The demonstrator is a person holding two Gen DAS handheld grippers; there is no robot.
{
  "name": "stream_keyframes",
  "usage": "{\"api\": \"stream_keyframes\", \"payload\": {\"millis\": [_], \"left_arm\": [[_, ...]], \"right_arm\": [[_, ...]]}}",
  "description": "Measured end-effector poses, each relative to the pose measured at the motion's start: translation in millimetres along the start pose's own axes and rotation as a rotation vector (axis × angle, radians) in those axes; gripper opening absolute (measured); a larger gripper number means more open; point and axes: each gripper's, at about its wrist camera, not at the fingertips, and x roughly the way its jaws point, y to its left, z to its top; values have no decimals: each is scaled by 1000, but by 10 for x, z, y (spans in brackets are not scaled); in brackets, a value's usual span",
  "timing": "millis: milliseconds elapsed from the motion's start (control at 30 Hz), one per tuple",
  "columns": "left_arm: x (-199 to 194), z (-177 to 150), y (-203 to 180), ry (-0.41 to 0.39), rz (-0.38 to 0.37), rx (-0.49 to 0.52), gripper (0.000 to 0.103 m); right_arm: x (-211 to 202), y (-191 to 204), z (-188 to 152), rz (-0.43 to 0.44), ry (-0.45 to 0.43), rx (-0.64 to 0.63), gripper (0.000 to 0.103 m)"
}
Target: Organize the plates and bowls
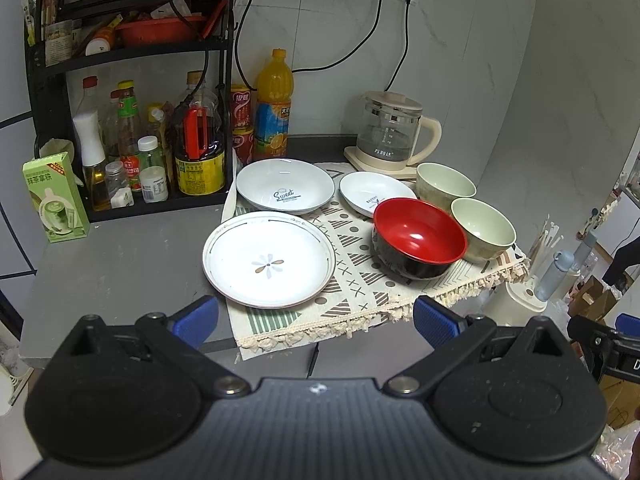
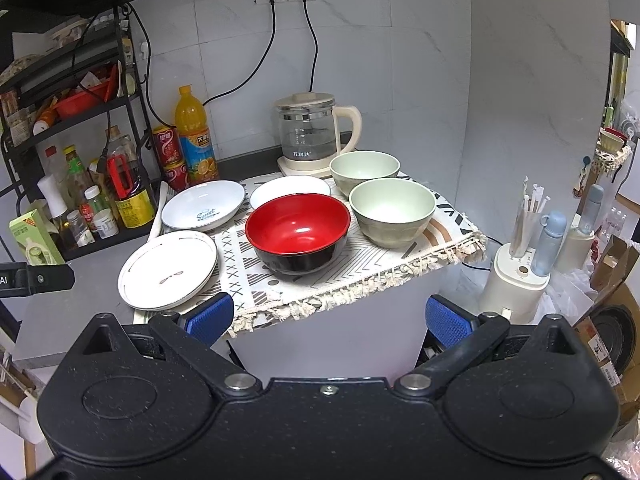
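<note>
Grippers come first in both views: the left gripper (image 1: 316, 322) and the right gripper (image 2: 330, 316) each hold their blue-padded fingers wide apart with nothing between them, short of the near fringe of the patterned cloth (image 1: 360, 304) that covers the counter. On the cloth's near left lies the flower-print plate (image 1: 269, 265), its left edge overhanging the grey counter (image 1: 120, 256). To its right stands the red-and-black bowl (image 1: 419, 236), and just right of that a pale green bowl (image 1: 483, 229) touching it. Farther back sit the "Sweet" plate (image 1: 285, 186), a smaller white dish (image 1: 376, 193) partly hidden by the red bowl's rim, and a second pale green bowl (image 1: 445, 186). Beyond them stand a glass kettle (image 1: 394, 132), an orange juice bottle (image 1: 273, 108) and, far left, a black rack (image 1: 132, 60) crowded with condiment bottles.
</note>
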Motion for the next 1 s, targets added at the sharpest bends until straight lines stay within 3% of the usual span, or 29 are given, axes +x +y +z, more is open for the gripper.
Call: {"api": "stream_keyframes", "payload": {"millis": [1000], "left_arm": [[-100,-44,-81,-1,7,-5,103]], "right_arm": [[-78,-83,-32,29,5,17,103]]}}
